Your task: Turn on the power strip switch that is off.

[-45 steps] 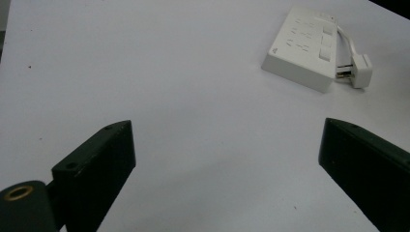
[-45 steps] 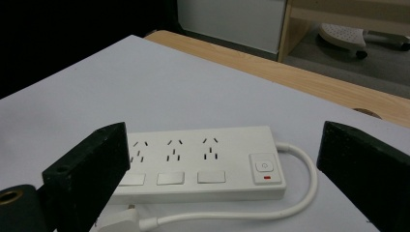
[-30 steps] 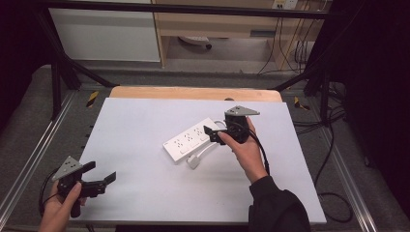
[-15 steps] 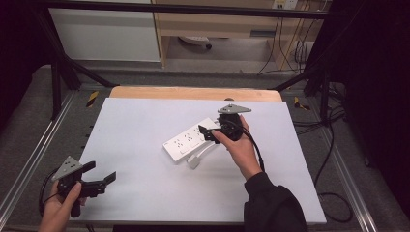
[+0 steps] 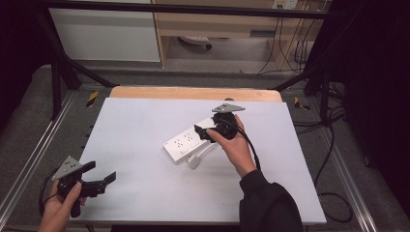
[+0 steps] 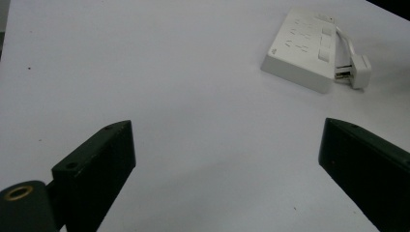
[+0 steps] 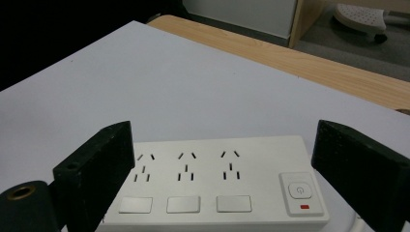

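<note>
A white power strip point(image 5: 184, 142) lies slantwise in the middle of the white table point(image 5: 145, 125), with three socket groups, three switches and a power button point(image 7: 300, 190). Its white cord ends in a plug point(image 5: 194, 161) beside it, also seen as the plug point(image 6: 360, 70) next to the strip point(image 6: 302, 48). My right gripper point(image 5: 204, 131) hovers open over the strip's right end, its jaws standing wide on either side of the strip point(image 7: 217, 179). My left gripper point(image 5: 100, 178) is open near the table's front left corner, with bare table between its jaws.
A wooden board edge point(image 5: 193, 93) runs along the table's far side. Metal frame rails point(image 5: 29, 164) flank the table. Loose cables point(image 5: 333, 154) hang at the right. A white cabinet point(image 5: 106, 34) stands behind.
My right gripper has slid left along the power strip, coming farther over it. The left gripper has stayed put.
</note>
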The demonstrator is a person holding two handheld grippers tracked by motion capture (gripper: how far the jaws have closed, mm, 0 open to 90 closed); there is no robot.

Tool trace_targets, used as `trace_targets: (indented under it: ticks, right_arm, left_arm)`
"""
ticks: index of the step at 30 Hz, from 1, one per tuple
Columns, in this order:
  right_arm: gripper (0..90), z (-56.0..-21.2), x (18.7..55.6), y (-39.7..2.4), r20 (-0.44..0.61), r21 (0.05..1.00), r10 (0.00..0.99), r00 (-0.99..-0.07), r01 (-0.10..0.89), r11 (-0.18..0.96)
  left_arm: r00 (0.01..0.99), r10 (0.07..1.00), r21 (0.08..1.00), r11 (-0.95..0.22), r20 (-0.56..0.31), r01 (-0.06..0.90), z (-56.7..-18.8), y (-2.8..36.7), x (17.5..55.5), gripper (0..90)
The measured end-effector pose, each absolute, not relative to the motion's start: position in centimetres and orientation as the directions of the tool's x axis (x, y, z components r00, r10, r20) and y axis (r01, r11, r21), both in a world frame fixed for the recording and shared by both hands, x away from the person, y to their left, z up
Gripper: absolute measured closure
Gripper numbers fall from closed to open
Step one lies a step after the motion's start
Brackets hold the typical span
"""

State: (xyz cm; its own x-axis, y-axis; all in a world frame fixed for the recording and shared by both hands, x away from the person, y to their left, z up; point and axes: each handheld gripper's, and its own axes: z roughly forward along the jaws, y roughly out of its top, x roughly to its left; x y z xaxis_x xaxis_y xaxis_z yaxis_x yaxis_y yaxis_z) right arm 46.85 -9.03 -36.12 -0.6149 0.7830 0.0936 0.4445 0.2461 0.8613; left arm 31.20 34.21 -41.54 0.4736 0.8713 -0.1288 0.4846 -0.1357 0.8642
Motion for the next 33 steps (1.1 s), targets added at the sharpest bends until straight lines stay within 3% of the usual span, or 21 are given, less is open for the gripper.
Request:
trace_targets:
  ticks: [5, 18, 33]
  right_arm:
    - [15.3, -36.3, 47.0, -8.9, 0.092, 0.859, 0.785, -0.612, 0.447, 0.248]
    - [43.8, -37.3, 47.2, -8.3, 0.12, 0.834, 0.777, -0.618, 0.487, 0.259]
    - [60.6, -39.0, 46.9, -7.5, 0.12, 0.823, 0.757, -0.642, 0.491, 0.285]
  left_arm:
    - [0.474, 0.871, 0.865, -0.135, -0.129, 0.484, -41.6, 34.2, 31.2, 5.9]
    - [0.475, 0.871, 0.865, -0.137, -0.127, 0.483, -41.5, 34.2, 31.2, 5.9]
    - [0.475, 0.871, 0.864, -0.138, -0.127, 0.484, -41.5, 34.2, 31.2, 5.9]
